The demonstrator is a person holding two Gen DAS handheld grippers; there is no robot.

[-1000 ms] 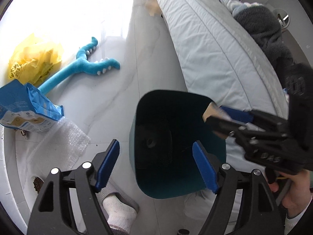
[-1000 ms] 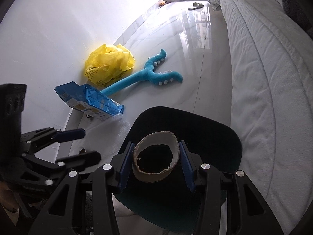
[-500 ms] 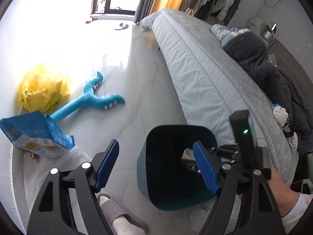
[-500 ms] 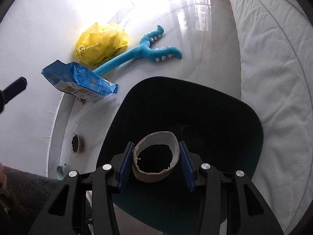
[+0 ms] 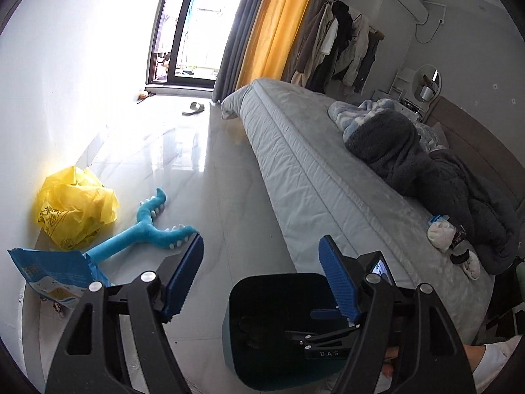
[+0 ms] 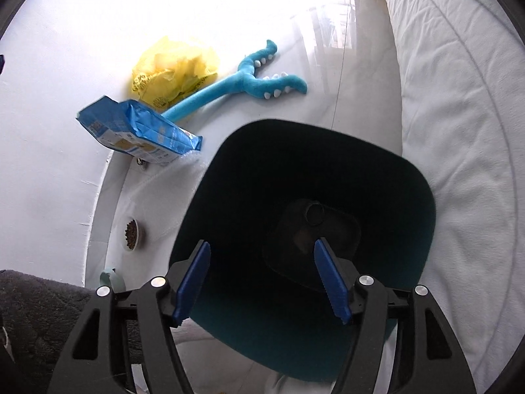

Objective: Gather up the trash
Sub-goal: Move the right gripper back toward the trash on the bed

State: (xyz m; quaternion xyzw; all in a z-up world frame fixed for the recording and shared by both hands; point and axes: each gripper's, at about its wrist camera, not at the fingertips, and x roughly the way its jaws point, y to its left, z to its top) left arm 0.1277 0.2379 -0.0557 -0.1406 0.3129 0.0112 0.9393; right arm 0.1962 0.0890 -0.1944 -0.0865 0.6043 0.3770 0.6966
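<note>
Left wrist view, left tool (image 5: 261, 277): the blue-padded fingers are spread wide apart, nothing is held between them.
Left wrist view, trash bin (image 5: 269, 328): a dark teal bin is seen on the floor (image 5: 226, 197) beside the bed (image 5: 315, 177), just below the tool's fingers.
Left wrist view, right tool (image 5: 328, 328): it is seen over the bin's mouth; only one blue finger is made out there.
Left wrist view, floor items: a yellow plastic bag (image 5: 75, 210), a blue plush toy (image 5: 144, 229) and a blue snack bag (image 5: 55, 274) are seen lying near the wall.
Right wrist view, right tool (image 6: 262, 279): the fingers are held apart and empty, directly above the bin's opening.
Right wrist view, cardboard roll (image 6: 314, 213): it is seen lying at the bottom of the trash bin (image 6: 420, 216).
Right wrist view, floor items: the snack bag (image 6: 137, 131), plastic bag (image 6: 174, 69) and plush toy (image 6: 242, 82) are seen left of the bin; a small bowl of kibble (image 6: 132, 233) is seen nearer the camera.
</note>
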